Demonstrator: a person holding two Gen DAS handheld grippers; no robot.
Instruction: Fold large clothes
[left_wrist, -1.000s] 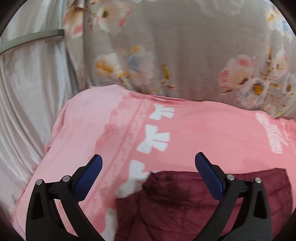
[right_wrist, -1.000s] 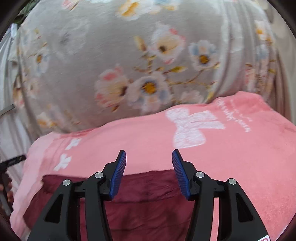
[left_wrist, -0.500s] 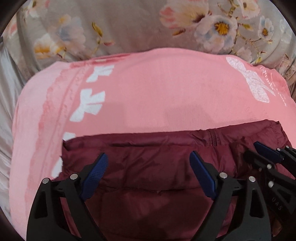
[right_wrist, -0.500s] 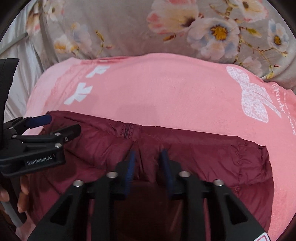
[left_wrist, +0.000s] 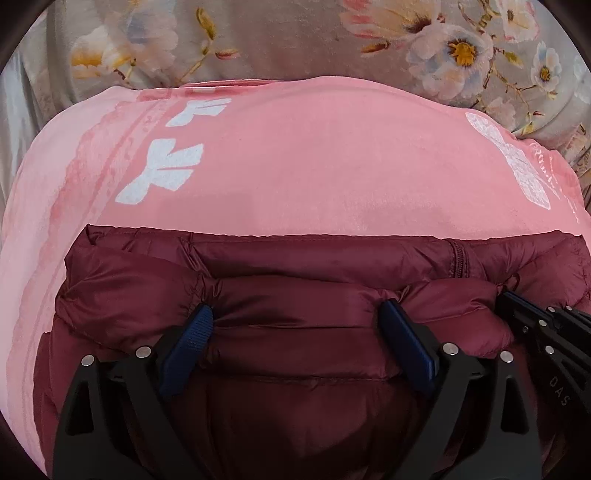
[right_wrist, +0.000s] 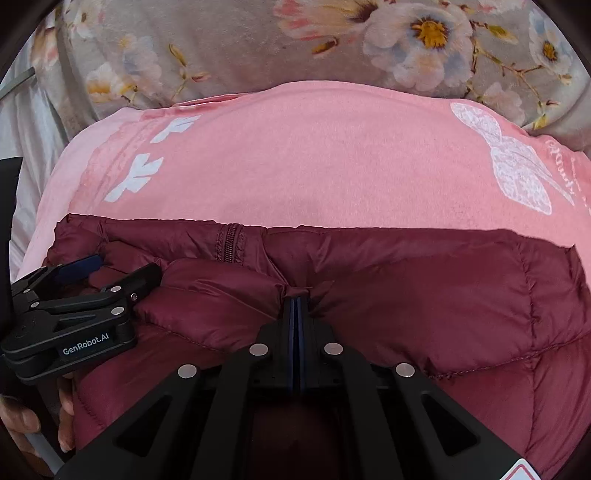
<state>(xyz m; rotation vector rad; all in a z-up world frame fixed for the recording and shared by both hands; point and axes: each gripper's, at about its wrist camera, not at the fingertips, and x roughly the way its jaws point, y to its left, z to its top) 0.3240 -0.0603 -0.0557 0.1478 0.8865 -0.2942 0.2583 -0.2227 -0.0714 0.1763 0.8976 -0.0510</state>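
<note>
A maroon quilted puffer jacket (left_wrist: 314, 269) lies on a pink blanket (left_wrist: 314, 158) and shows in both views (right_wrist: 424, 280). My left gripper (left_wrist: 297, 317) is open, its blue pads (left_wrist: 192, 332) pressed into a padded fold of the jacket on either side. My right gripper (right_wrist: 297, 299) is shut on a pinch of the jacket's fabric just below the zipper (right_wrist: 229, 243). The left gripper also shows at the left of the right wrist view (right_wrist: 107, 273). The right gripper's black frame shows at the right edge of the left wrist view (left_wrist: 535, 325).
The pink blanket (right_wrist: 314, 158) has white bow prints (right_wrist: 517, 162) and covers a grey floral bedspread (right_wrist: 240, 44). Pale satin fabric (right_wrist: 33, 110) lies at the left. A person's fingers (right_wrist: 22, 421) show at the lower left.
Both grippers moved forward and down onto the jacket. The right gripper closed fully on the fabric. The left gripper's open pads now press into the padded fold.
</note>
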